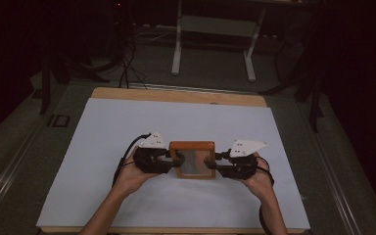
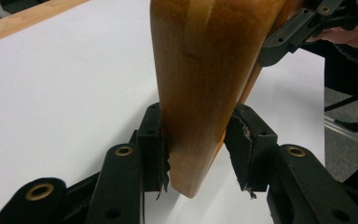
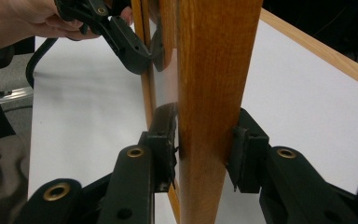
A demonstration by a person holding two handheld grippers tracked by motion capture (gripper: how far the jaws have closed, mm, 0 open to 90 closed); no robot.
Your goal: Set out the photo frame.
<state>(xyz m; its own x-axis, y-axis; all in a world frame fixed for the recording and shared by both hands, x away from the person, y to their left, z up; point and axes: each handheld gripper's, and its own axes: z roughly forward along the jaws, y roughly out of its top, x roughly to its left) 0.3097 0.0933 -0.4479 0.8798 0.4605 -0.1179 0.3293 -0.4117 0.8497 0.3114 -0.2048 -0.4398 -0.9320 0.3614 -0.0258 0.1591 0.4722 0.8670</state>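
Note:
A small wooden picture frame [image 1: 192,145] with a glassy panel hangs just above the white sheet, held from both sides. My left gripper [image 1: 174,159] clamps its left edge and my right gripper [image 1: 211,164] its right edge. In the left gripper view the frame's rounded wooden edge [image 2: 200,70] stands between the black pads, which press on it around my left gripper [image 2: 196,154]; the right gripper [image 2: 298,28] holds the far side. In the right gripper view the wooden edge [image 3: 214,60] sits tight between the pads of my right gripper [image 3: 205,156], with the left gripper [image 3: 116,32] beyond.
A white sheet [image 1: 127,127] covers most of the wooden table [image 1: 176,94]. Behind the table a white metal stand [image 1: 176,49] rises from the dark floor, with cables [image 1: 125,68] lying to its left. Both forearms come in from the bottom edge.

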